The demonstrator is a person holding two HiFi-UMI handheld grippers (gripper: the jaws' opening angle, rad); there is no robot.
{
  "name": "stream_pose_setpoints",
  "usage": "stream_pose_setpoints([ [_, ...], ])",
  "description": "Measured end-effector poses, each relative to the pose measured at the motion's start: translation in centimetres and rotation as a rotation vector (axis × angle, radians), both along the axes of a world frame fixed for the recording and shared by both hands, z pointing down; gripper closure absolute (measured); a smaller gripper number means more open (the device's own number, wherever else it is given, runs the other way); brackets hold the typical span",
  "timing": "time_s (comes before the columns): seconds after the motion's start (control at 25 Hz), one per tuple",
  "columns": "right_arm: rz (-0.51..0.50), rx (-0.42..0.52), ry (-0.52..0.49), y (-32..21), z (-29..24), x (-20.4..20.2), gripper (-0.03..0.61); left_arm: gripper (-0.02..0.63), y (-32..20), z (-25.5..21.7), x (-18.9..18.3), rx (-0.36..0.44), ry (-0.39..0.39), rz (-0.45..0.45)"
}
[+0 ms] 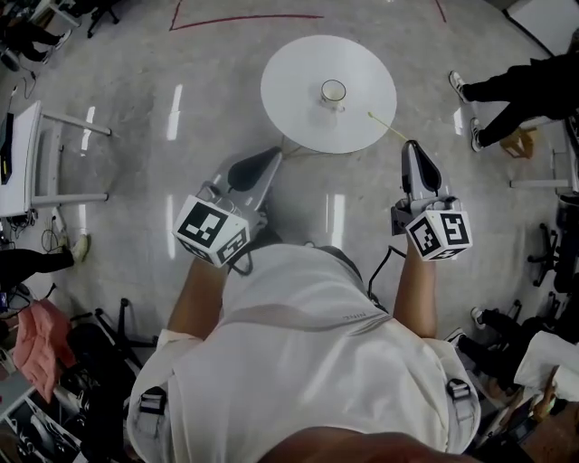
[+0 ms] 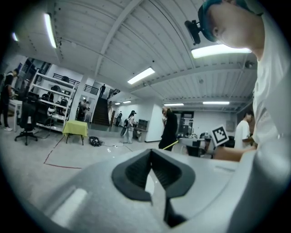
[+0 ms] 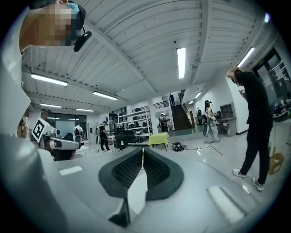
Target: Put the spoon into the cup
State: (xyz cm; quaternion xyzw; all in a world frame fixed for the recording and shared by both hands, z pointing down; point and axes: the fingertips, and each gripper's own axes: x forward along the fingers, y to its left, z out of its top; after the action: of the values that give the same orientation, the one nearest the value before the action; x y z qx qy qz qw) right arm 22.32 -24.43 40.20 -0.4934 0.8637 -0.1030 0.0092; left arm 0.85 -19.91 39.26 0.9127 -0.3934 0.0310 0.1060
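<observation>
A white cup [image 1: 333, 91] stands upright near the middle of a small round white table [image 1: 289, 99]. A thin yellow-green spoon [image 1: 387, 127] slants over the table's right edge, its near end in my right gripper [image 1: 412, 147], which is shut on it. In the right gripper view the spoon [image 3: 142, 154] shows as a thin yellow sliver between the closed pads. My left gripper [image 1: 274, 154] hovers at the table's near-left edge, shut with nothing in it; its pads meet in the left gripper view [image 2: 151, 155]. The left gripper view also catches the spoon [image 2: 170, 144] off to the right.
A person in dark clothes [image 1: 507, 86] stands right of the table beside a brown bag [image 1: 520, 142]. A white desk [image 1: 23, 163] sits at the left. Red tape [image 1: 244, 18] marks the floor beyond the table. Chairs and clutter line the lower corners.
</observation>
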Motion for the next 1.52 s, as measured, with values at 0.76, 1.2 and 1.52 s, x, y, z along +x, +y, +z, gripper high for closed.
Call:
stream_pose_setpoints([
  [0.76,0.181,-0.202,0.220,-18.7,7.6,-9.4,0.565,0.612,-22.5,2.2,-9.7,-0.065,0.028,0.193],
  [1.2,0.087,-0.385,0.277,-25.8,19.4,-7.6,0.565,0.612,-24.4,5.6,-6.2,-0.162,-0.005,0.102],
  [1.52,0.045,-0.463,0.331,-28.6,26.3,-8.9,0.565,0.612,-23.6,6.7,-7.1,-0.193,-0.024,0.010],
])
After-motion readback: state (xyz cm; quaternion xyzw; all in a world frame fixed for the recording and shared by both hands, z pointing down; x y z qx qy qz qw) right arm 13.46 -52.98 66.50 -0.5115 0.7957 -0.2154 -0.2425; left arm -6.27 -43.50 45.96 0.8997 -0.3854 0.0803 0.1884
